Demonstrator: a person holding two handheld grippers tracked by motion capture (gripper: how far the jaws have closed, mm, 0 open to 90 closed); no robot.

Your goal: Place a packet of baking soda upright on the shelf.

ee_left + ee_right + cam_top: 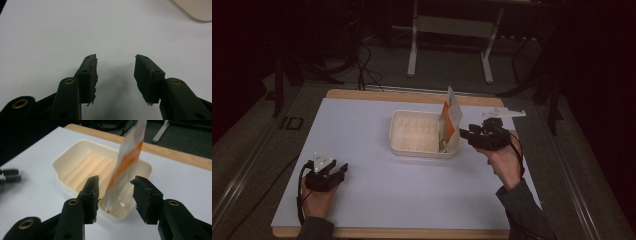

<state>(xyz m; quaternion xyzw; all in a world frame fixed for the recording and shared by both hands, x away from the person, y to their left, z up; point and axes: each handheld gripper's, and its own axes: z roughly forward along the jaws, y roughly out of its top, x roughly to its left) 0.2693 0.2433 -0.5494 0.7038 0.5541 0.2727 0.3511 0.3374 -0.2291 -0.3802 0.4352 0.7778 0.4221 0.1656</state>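
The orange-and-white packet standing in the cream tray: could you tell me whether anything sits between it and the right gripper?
Nothing visible does. The right gripper is open just beside the tray's near end, where the packet leans upright. In the right gripper view the packet lies straight beyond the open jaws, with the tray's rim low in front of it.

Dim room (dark corners), bright table (377,165), soft blurry close-ups

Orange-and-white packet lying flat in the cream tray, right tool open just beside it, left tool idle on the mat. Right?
Not quite. The packet isn't lying flat: it stands upright in the tray, leaning at its right end, as the high view shows. The rest holds: the right tool is open just beside the tray, nothing between its jaws, and the left tool sits idle on the mat.
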